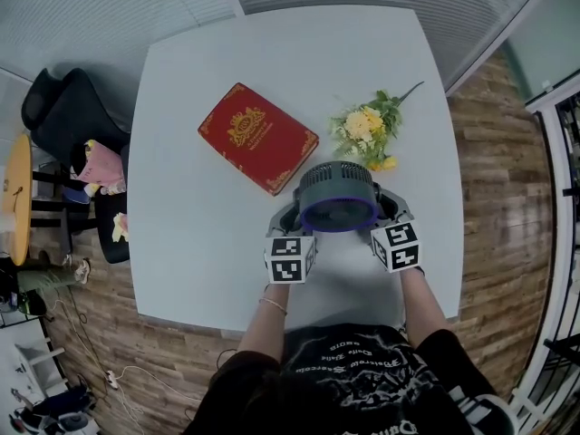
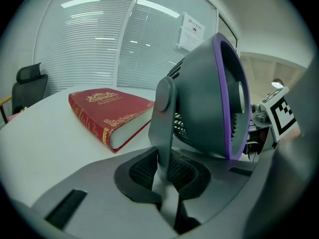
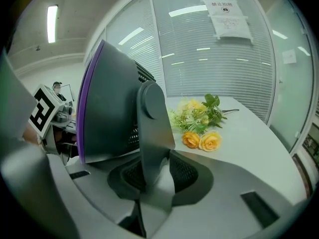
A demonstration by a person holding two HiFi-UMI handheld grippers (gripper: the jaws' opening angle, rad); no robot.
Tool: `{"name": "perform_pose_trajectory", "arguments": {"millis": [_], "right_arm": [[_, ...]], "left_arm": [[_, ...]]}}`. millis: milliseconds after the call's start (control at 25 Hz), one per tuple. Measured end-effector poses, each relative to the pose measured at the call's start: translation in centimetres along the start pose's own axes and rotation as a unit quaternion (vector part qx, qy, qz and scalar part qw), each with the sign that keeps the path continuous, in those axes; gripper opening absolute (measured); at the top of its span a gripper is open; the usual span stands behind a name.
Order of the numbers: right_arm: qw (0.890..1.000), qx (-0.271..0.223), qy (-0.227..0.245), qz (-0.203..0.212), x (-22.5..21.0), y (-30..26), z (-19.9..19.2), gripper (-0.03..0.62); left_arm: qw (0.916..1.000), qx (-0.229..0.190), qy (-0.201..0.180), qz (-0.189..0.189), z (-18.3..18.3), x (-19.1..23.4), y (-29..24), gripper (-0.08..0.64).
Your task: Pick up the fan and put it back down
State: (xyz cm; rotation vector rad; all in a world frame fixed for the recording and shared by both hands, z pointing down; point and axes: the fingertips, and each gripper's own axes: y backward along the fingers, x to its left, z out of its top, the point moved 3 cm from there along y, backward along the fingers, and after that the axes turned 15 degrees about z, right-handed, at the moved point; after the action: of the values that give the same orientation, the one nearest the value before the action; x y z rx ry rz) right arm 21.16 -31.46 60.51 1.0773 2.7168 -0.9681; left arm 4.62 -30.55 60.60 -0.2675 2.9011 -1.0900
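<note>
A round grey fan (image 1: pixel 337 198) with a purple front ring stands near the table's front edge, its face tilted up toward me. My left gripper (image 1: pixel 288 217) is shut on the fan's left support arm (image 2: pixel 162 123), which runs down between its pads. My right gripper (image 1: pixel 391 211) is shut on the right support arm (image 3: pixel 154 128) in the same way. In the left gripper view the fan (image 2: pixel 209 98) fills the right side, and in the right gripper view the fan (image 3: pixel 107 108) fills the left. Whether the fan's base touches the table is hidden.
A red book (image 1: pixel 257 137) lies flat on the white table (image 1: pixel 199 243), behind the fan to the left. A bunch of yellow flowers (image 1: pixel 367 130) lies just behind the fan to the right. A black chair (image 1: pixel 68 107) stands off the table's left edge.
</note>
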Motion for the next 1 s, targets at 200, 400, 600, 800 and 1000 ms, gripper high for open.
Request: {"name": "perform_pose_trajectory", "arguments": {"millis": [200,400,600,800,1000], "right_arm": [[1.000,-0.003,-0.011,0.007,0.7,0.9,0.5,0.109],[1.000,-0.005,-0.006,0.003,1.9,2.6,1.1,0.109],[1.000,-0.006,-0.004,-0.009,3.2,4.6,1.2,0.107],[0.999,-0.020,-0.030,-0.009,4.8,6.7,1.4,0.104],[0.999,-0.025,-0.026,-0.006,6.6,8.6,1.7,0.107]], "left_arm": [[0.9997,0.002,0.004,-0.024,0.6,-0.1,1.4,0.052],[0.9999,-0.005,0.002,-0.015,1.1,-0.4,3.5,0.052],[0.9998,-0.014,0.001,-0.012,1.4,-1.0,5.7,0.049],[0.9998,-0.021,0.005,-0.006,1.5,-1.3,8.2,0.047],[0.9996,-0.023,0.014,0.006,1.7,-1.5,10.8,0.041]]}}
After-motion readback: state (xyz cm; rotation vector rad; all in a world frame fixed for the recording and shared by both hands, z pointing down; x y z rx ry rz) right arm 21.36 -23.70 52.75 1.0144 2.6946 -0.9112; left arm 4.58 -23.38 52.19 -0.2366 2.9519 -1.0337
